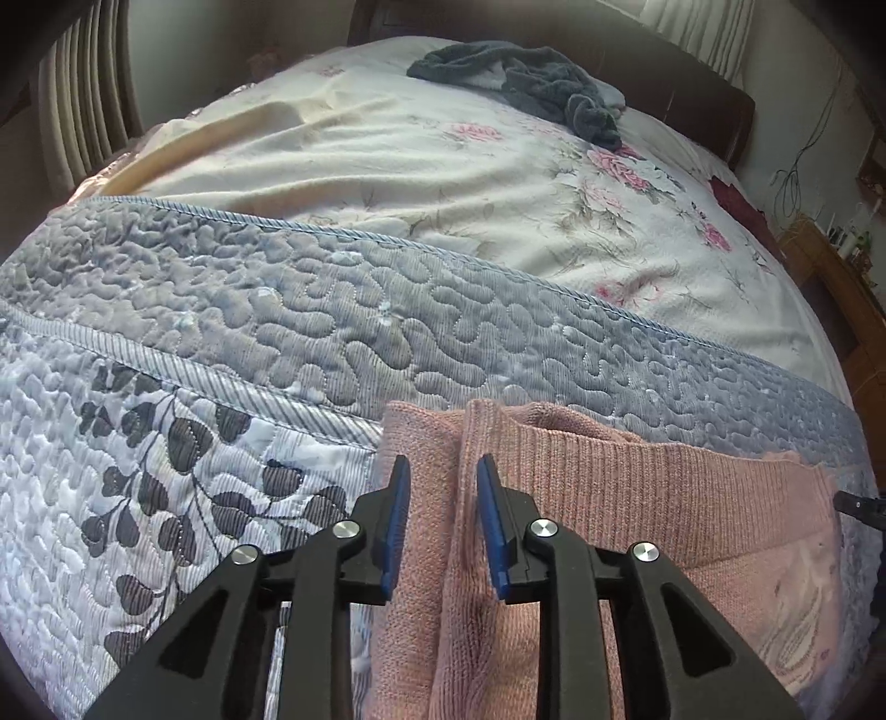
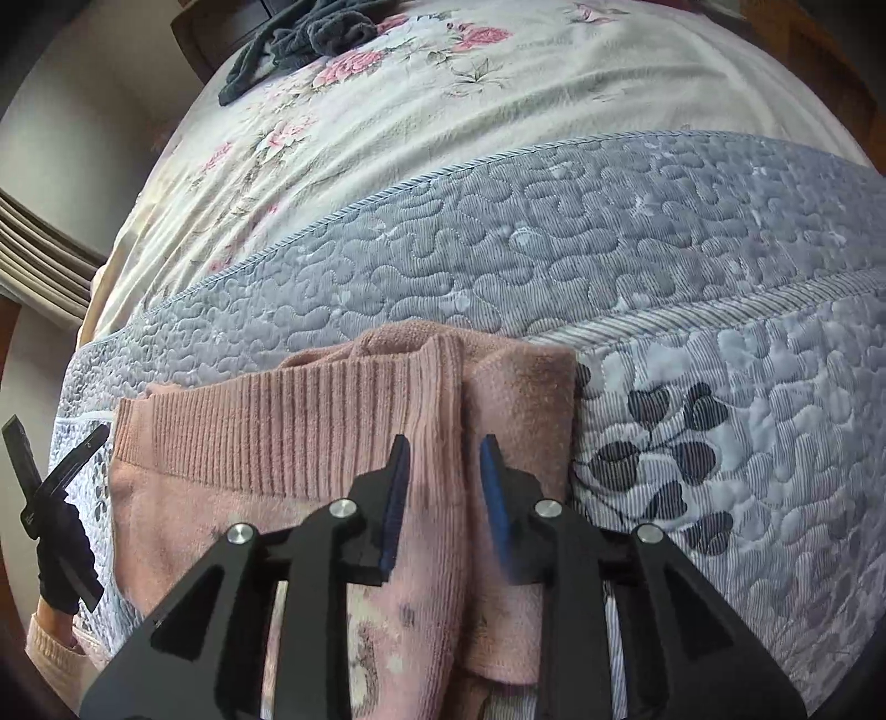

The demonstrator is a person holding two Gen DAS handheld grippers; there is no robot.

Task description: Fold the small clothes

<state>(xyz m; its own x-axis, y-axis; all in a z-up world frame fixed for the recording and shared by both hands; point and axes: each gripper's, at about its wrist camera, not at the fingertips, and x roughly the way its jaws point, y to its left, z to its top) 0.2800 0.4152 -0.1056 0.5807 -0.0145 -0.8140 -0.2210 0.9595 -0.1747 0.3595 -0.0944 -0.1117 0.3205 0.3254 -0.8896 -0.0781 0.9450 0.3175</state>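
Note:
A pink knitted sweater with a ribbed band lies flat on the blue-grey quilt near the bed's front edge. Its sides are folded inward. My left gripper is open over the sweater's left folded part, with a fabric ridge running between its blue pads. My right gripper is open over the right folded part, also straddling a fold. In the right wrist view the left gripper shows at the far left, fingers spread, held by a gloved hand.
A cream floral blanket covers the far half of the bed. A dark grey garment heap lies near the dark headboard. A wooden cabinet stands to the right of the bed.

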